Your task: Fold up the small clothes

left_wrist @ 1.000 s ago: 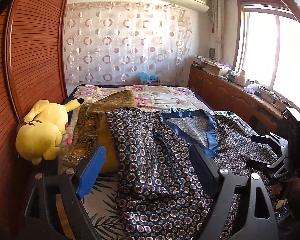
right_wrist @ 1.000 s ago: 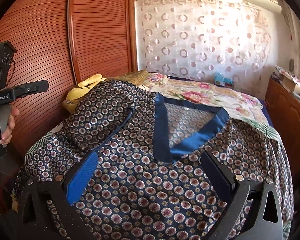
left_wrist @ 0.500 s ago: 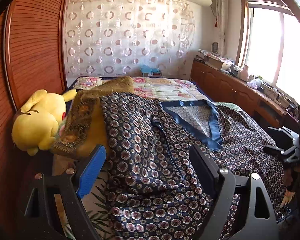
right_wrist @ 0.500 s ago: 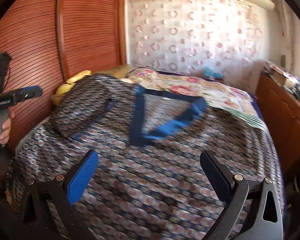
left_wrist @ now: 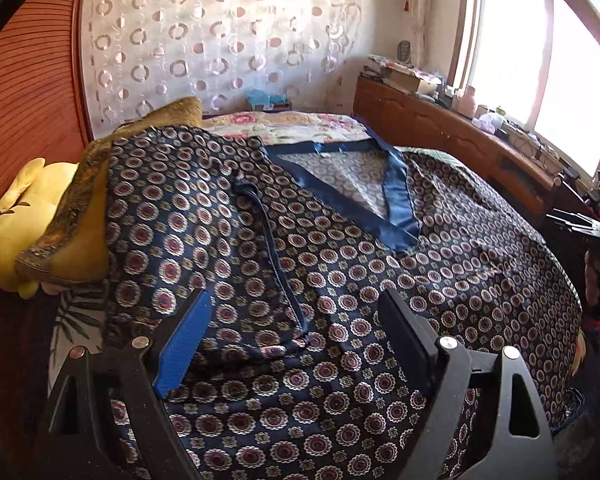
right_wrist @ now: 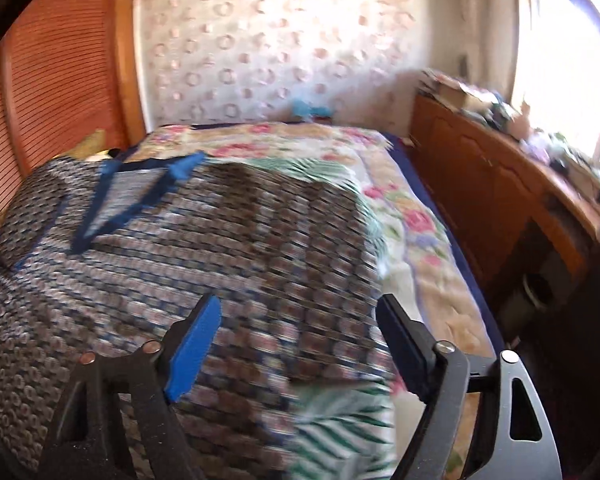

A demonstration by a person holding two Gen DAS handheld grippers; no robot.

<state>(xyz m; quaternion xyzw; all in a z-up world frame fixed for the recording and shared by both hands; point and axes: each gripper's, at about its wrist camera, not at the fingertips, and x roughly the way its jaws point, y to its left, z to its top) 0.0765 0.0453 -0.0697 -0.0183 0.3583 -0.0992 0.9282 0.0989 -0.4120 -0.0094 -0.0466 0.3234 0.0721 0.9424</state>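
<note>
The bed, under a floral quilt with a leaf-print sheet showing at its near corners, carries everything. Spread across most of it lies the garment, a navy top printed all over with small maroon-and-cream medallions; it lies front up, its V neckline bound in plain blue satin toward twelve o'clock in the left wrist view. One sleeve lies folded in over the body at about ten o'clock, its piped hem running down toward the left tongs.

By its sheen and shallow wrinkles, the cloth is probably thin, light and slippery: it should lift with little force, but it may slide off a fold or drag the layer beneath. The bound neckline and piped hems look firmer and are the surer places to pinch; the unfolded sleeve edge at three o'clock looks like the next hold.

At nine o'clock, a gold brocade cushion rests half under the sleeve, with a yellow plush toy just beside it.

The left tongs hang wide apart above the near hem, gripping nothing. The right tongs are equally spread and empty, over the garment's right edge; that view is blurred.
</note>
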